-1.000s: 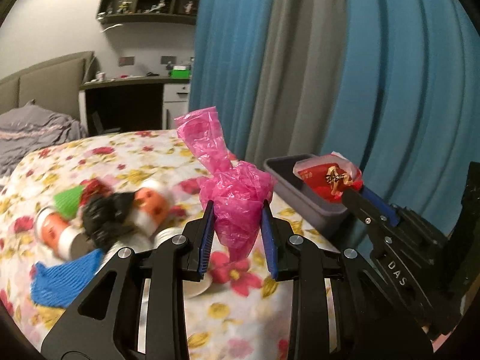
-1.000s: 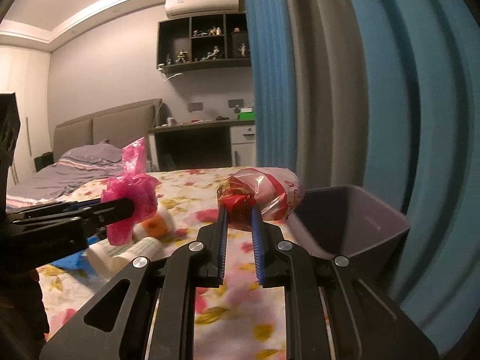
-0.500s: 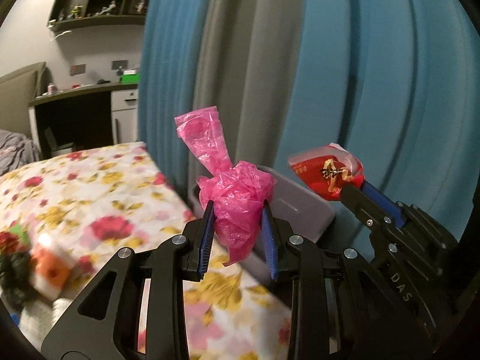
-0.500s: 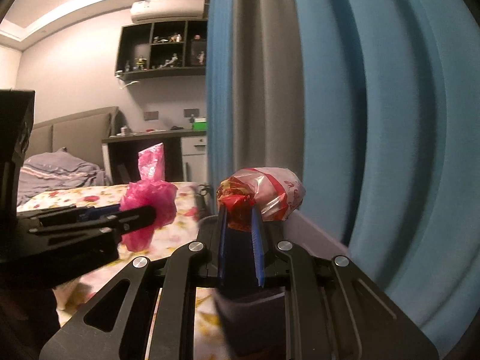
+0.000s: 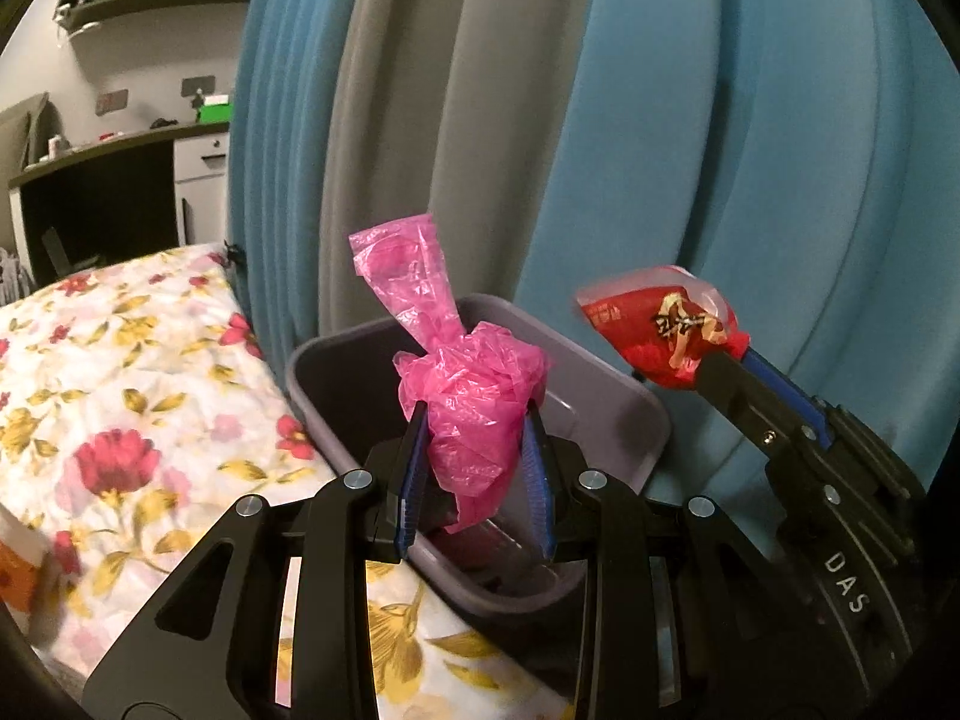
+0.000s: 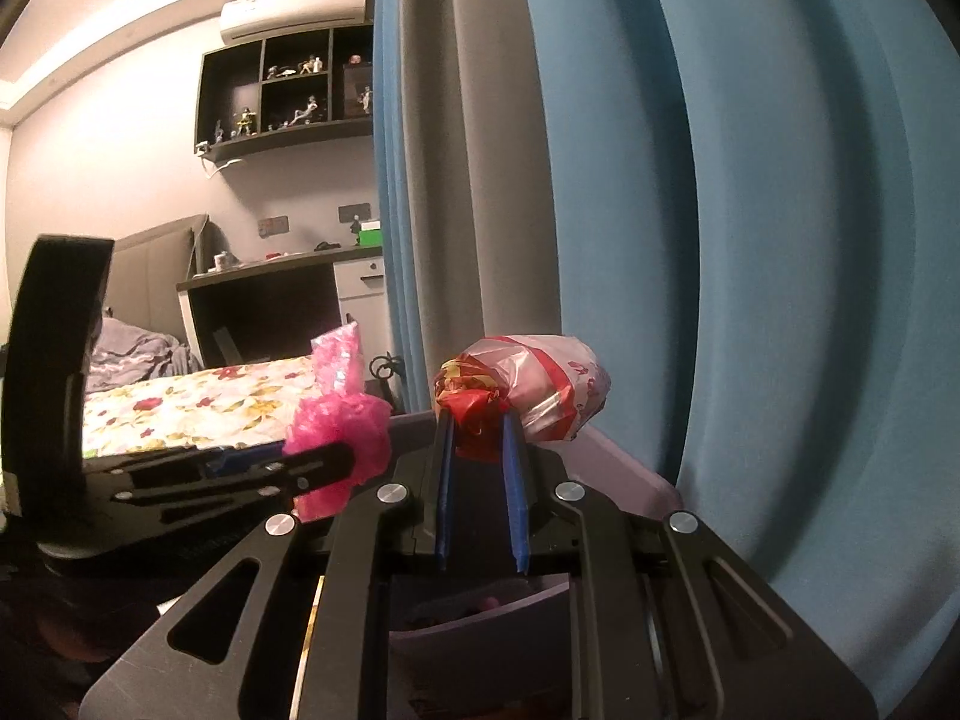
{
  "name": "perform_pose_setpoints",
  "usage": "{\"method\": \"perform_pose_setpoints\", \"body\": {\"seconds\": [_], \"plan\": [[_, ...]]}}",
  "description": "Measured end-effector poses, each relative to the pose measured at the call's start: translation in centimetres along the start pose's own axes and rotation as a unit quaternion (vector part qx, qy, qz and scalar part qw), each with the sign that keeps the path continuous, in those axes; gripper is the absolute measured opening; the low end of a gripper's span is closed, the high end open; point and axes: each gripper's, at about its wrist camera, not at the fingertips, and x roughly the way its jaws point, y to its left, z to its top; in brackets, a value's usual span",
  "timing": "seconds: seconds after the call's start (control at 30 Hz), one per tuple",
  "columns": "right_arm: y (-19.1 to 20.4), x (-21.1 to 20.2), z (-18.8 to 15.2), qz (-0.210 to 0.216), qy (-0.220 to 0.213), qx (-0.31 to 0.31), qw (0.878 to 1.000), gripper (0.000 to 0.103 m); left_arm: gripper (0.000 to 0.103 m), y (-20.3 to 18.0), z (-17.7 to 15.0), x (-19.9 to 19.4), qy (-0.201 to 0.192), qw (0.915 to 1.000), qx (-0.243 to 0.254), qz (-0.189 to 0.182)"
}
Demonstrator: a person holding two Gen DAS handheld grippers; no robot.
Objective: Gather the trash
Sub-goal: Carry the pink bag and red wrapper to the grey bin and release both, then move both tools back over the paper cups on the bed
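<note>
A pink bag (image 5: 474,414) is clamped between the jaws of the left gripper (image 5: 477,420), above the grey bin (image 5: 624,414) just ahead of it. To its right, a red wrapper (image 5: 666,330) is pinched by the right gripper (image 6: 478,420), over the bin's far edge.

Pink bag (image 5: 474,414) is looking like thin crinkled glossy plastic film, red wrapper (image 5: 660,330) shiny printed plastic, bin (image 5: 630,420) smooth matt grey plastic, bedsheet (image 5: 120,408) soft floral cloth, curtain (image 5: 720,150) matt fabric.
</note>
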Motion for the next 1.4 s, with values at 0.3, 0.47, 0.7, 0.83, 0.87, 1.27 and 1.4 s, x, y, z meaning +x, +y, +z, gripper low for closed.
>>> {"method": "perform_pose_setpoints", "body": {"seconds": [0.3,0.47,0.7,0.83,0.87,1.27,1.4], "plan": [[-0.5,0.7,0.3,0.003,0.004,0.002,1.0,0.016,0.029,-0.4,0.0,2.5,0.015,0.9998,0.001,-0.011],[-0.5,0.8,0.5,0.006,0.006,0.007,1.0,0.016,0.03,0.0,0.1,3.4,0.021,0.9997,-0.006,-0.015],[-0.9,1.4,0.6,0.011,0.01,0.013,1.0,0.017,0.069,-0.1,-0.6,3.3,0.01,0.9999,0.007,0.008],[-1.2,1.8,0.4,0.011,0.017,0.017,1.0,0.017,0.082,1.5,-1.0,2.4,0.007,0.9998,-0.017,0.006],[-1.4,2.0,0.3,0.013,0.022,0.02,0.999,0.017,0.083,2.1,-1.0,2.1,0.007,0.9995,-0.029,0.011],[-0.4,4.1,0.2,0.024,0.049,0.018,0.998,0.044,0.097,4.0,-1.7,-6.6,-0.067,0.9903,-0.064,0.104],[-0.2,2.3,0.8,0.022,0.035,0.025,0.999,0.045,0.097,3.6,-2.3,-9.0,-0.082,0.9871,-0.055,0.126]]}}
